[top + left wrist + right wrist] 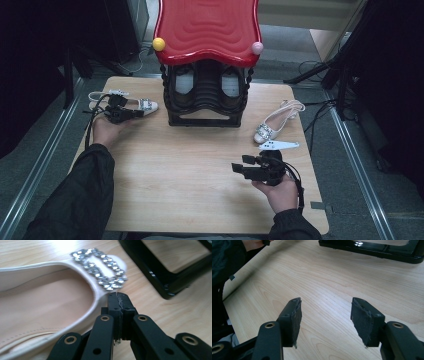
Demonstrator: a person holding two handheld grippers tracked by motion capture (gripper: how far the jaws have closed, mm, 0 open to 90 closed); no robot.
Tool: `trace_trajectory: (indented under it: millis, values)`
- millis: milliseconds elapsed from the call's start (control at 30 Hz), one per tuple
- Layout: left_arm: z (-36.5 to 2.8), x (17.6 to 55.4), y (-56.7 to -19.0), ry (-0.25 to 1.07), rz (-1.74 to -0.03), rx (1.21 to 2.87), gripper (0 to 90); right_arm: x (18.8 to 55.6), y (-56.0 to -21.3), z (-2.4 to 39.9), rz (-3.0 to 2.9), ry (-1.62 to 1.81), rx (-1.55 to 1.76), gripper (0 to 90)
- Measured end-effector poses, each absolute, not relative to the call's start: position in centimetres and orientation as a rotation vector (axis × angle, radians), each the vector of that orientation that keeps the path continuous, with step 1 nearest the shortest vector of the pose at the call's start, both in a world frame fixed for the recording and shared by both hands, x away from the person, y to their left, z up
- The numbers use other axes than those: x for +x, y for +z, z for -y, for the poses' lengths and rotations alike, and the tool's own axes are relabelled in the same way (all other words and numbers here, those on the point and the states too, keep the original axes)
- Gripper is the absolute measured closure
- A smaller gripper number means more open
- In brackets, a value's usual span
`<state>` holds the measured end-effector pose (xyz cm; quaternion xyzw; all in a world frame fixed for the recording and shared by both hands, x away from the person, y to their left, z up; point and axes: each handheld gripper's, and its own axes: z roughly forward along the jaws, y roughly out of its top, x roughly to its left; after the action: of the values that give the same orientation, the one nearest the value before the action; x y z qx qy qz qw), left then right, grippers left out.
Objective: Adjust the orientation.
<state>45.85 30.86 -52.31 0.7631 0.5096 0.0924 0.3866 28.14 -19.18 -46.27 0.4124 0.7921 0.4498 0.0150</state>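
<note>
1. nearest the high camera, the person's dark sleeves come in from six o'clock, and the right gripper (239, 168) sits low over the bare wood at about five o'clock of the table (200, 180); its jaws stand wide apart with nothing between them, and in the right gripper view only wood grain lies under the pads.
2. the left gripper (141, 113) is at about ten o'clock of the table, its jaws pressed together; in the left gripper view their joined tips (118, 298) sit right at the toe edge of the left shoe (45, 305), whether touching cannot be told, and nothing shows between them.
3. that left shoe (145, 104) is a pale flat with a sparkling buckle (100, 267) on its toe; it lies on its sole along the table's left far edge, toe pointing toward three o'clock.
4. just beside its toe, at twelve o'clock of the table, stands a black rack (204, 95) under a red wavy top (207, 27), with a yellow ball (158, 44) and a pink ball (257, 48) at the top's front corners.
5. a second pale shoe (274, 124) lies at about two o'clock, well apart from the first, toe toward the person.
</note>
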Motion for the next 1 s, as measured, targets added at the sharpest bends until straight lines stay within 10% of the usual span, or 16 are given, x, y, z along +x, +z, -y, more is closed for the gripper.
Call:
trace_trajectory:
  millis: [1000]
  values:
    - [-30.6,45.8,-48.8,0.248,-1.327,1.91,90.0,28.7,-46.6,17.8,-2.525,1.384,1.242,43.6]
